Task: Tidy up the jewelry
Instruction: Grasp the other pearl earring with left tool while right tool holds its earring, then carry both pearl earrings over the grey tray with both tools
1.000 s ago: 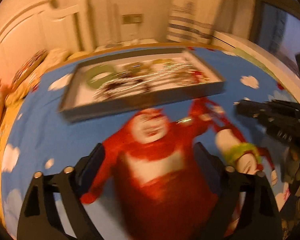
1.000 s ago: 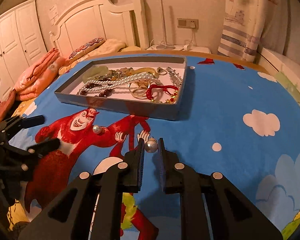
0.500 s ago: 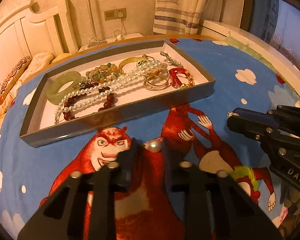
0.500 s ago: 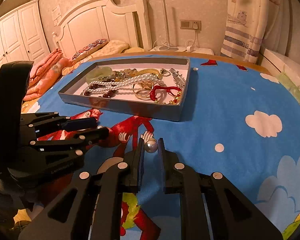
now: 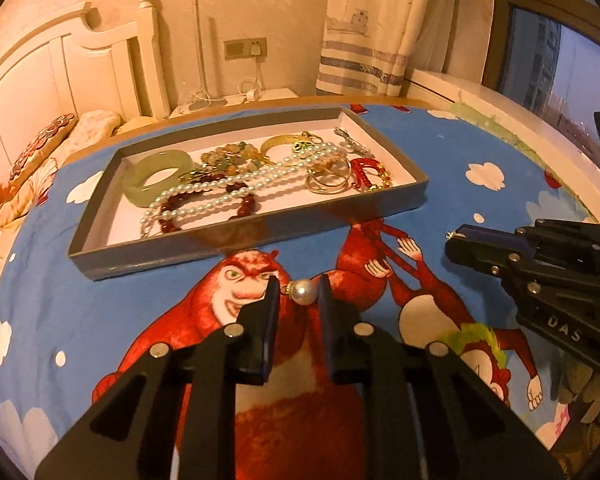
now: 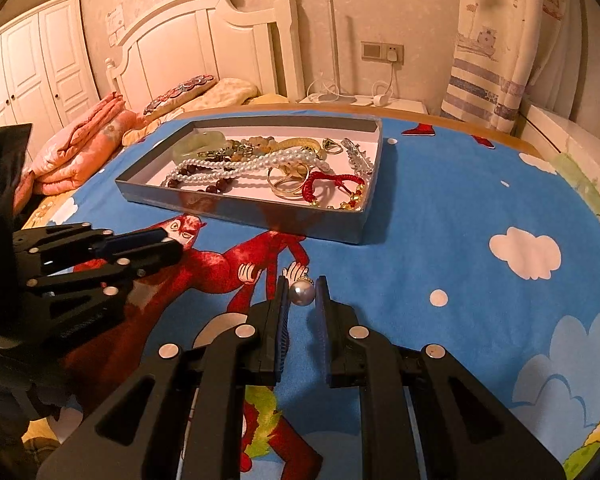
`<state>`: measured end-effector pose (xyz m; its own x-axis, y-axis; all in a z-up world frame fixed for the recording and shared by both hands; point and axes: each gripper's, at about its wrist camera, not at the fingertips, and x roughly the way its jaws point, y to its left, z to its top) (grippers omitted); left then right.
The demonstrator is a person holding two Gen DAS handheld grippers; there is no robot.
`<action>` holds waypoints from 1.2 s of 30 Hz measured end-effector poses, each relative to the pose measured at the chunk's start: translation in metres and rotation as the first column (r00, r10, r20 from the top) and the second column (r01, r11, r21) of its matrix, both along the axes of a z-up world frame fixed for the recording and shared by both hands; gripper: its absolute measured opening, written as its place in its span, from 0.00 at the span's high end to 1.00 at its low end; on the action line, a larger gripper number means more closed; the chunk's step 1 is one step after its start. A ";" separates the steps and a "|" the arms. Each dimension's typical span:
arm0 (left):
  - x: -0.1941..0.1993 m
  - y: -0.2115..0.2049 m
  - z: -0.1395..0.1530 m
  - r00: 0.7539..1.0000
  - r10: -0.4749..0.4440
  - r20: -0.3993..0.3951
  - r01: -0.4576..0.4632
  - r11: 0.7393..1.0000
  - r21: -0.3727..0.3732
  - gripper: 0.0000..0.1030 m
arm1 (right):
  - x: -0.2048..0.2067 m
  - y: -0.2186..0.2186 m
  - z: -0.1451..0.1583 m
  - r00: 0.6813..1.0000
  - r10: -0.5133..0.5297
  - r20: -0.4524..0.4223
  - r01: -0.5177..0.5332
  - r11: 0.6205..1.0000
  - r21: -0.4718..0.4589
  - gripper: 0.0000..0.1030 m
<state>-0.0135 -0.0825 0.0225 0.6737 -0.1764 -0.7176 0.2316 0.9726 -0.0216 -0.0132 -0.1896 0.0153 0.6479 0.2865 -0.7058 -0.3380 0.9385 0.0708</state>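
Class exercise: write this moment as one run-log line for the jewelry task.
left gripper: shut on pearl earring | right gripper: shut on second pearl earring | tray: jewelry inside | next: probably tray

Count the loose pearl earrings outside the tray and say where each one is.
2. One pearl earring sits between the left hand-held gripper fingers; the other pearl earring sits in the right hand-held gripper. More may hide among the tray jewelry.

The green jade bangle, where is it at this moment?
In the left wrist view the green jade bangle lies inside the grey tray, at its far left end, with the pearl necklace just to its right.
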 end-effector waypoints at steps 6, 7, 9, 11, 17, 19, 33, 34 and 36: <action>-0.011 0.012 0.004 1.000 0.021 0.012 -0.021 1.000 -0.008 0.82 | -0.001 0.002 0.000 1.000 -0.003 0.006 0.003 1.000 -0.018 0.87; -0.012 0.014 0.005 1.000 0.026 0.014 -0.026 1.000 -0.010 0.82 | -0.001 0.002 0.000 1.000 -0.004 0.008 0.004 1.000 -0.021 0.87; -0.016 0.020 0.006 0.999 0.037 0.019 -0.036 0.999 -0.017 0.82 | -0.001 0.004 0.000 1.000 -0.003 0.011 0.004 1.000 -0.029 0.87; -0.017 0.024 0.007 0.999 0.046 0.022 -0.045 0.999 -0.020 0.82 | -0.002 0.005 0.000 1.000 -0.002 0.015 0.002 0.999 -0.043 0.87; -0.017 0.038 0.010 0.997 0.071 0.027 -0.070 0.997 -0.043 0.82 | -0.003 0.009 0.001 1.000 0.000 0.023 0.002 0.998 -0.056 0.87; -0.018 0.042 0.010 0.997 0.077 0.030 -0.076 0.996 -0.052 0.82 | -0.003 0.012 0.001 1.000 0.003 0.023 -0.002 0.998 -0.064 0.87; -0.022 0.055 0.008 0.994 0.100 0.033 -0.097 0.993 -0.074 0.82 | -0.007 0.029 0.001 0.999 0.026 0.029 -0.023 0.996 -0.089 0.87; -0.022 0.056 0.007 0.994 0.109 0.032 -0.106 0.992 -0.066 0.82 | -0.009 0.031 0.002 0.999 0.031 0.037 -0.027 0.996 -0.083 0.87; -0.021 0.056 0.007 0.992 0.122 0.031 -0.121 0.991 -0.053 0.82 | -0.011 0.036 0.005 0.998 0.044 0.047 -0.041 0.996 -0.076 0.87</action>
